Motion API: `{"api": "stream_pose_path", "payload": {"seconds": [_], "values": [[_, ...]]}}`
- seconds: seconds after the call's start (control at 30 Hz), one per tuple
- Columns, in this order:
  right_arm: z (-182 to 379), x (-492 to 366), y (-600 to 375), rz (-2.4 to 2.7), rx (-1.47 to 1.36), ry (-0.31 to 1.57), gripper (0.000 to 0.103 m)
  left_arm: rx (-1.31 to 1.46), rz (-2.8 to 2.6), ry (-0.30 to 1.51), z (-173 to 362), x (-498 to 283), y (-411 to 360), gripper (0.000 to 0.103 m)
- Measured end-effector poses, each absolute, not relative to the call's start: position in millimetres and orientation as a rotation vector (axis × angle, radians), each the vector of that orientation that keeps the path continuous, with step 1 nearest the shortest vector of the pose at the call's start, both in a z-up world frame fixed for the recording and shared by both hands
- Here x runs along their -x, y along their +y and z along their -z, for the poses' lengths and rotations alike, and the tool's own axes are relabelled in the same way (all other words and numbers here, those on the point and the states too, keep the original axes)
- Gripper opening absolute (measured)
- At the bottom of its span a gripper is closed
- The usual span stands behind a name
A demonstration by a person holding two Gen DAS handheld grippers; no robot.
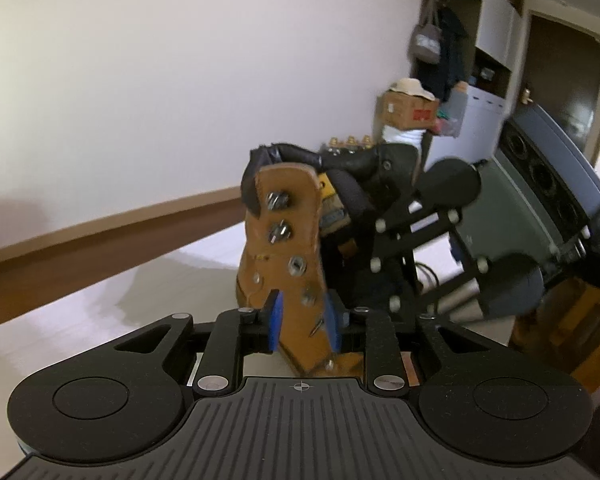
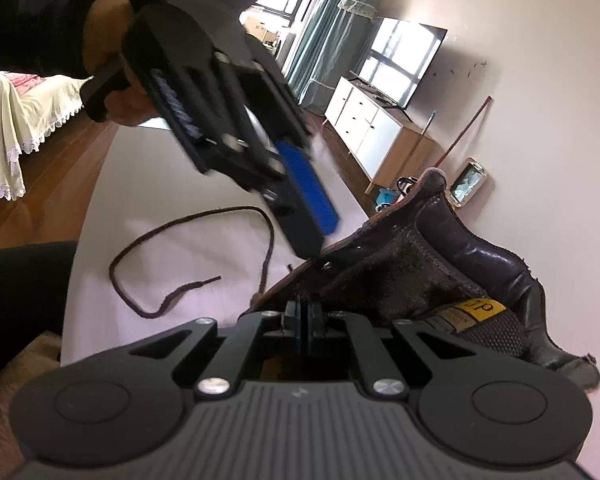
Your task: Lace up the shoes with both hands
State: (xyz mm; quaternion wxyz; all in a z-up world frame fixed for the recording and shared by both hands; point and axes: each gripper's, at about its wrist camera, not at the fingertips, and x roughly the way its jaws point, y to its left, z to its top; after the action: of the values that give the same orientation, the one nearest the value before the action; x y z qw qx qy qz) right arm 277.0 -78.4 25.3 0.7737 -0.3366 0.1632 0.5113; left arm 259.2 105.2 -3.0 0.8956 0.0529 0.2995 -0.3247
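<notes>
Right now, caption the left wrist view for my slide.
Left gripper clamps boot's tan eyelet flap; right gripper beside it.

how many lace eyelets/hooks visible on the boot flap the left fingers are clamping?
5. On the tan flap: two hooks near the top, a ring eyelet mid-flap, another below, one hook between the fingers. More may be hidden.

Behind you a cardboard box (image 1: 410,110) sits by a white cabinet (image 1: 482,120), with a bag (image 1: 426,42) hanging above. On your other side, a TV (image 2: 404,64) stands on a white sideboard (image 2: 370,128), near teal curtains (image 2: 328,20); a bed (image 2: 24,120) with a lace-edged cover stands on the wood floor (image 2: 40,200).
</notes>
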Motion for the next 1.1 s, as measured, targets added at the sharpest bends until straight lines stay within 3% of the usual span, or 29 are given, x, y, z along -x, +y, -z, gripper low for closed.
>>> {"api": "stream_pose_path", "payload": {"seconds": [0.43,0.6,0.83,0.9,1.1], "values": [[-26.4,-279.2,-82.6,-1.108,0.723,0.362,0.004,-0.192,0.792,0.613,29.2,-264.9,100.3,0.025],[-26.9,-280.5,-82.4,-1.107,0.732,0.366,0.004,-0.162,0.827,0.612,34.7,-271.0,106.9,0.006],[-26.4,-280.0,-82.5,-1.092,0.733,0.37,0.005,-0.154,0.838,0.572,34.5,-263.7,108.9,0.002],[-27.4,-278.7,-82.7,-1.08,0.734,0.367,0.011,-0.153,0.824,0.563,31.7,-258.9,111.0,0.002],[-34.6,-266.0,-93.3,-1.04,0.72,0.338,0.012,-0.118,0.725,0.524,18.7,-245.9,137.7,0.002]]}}
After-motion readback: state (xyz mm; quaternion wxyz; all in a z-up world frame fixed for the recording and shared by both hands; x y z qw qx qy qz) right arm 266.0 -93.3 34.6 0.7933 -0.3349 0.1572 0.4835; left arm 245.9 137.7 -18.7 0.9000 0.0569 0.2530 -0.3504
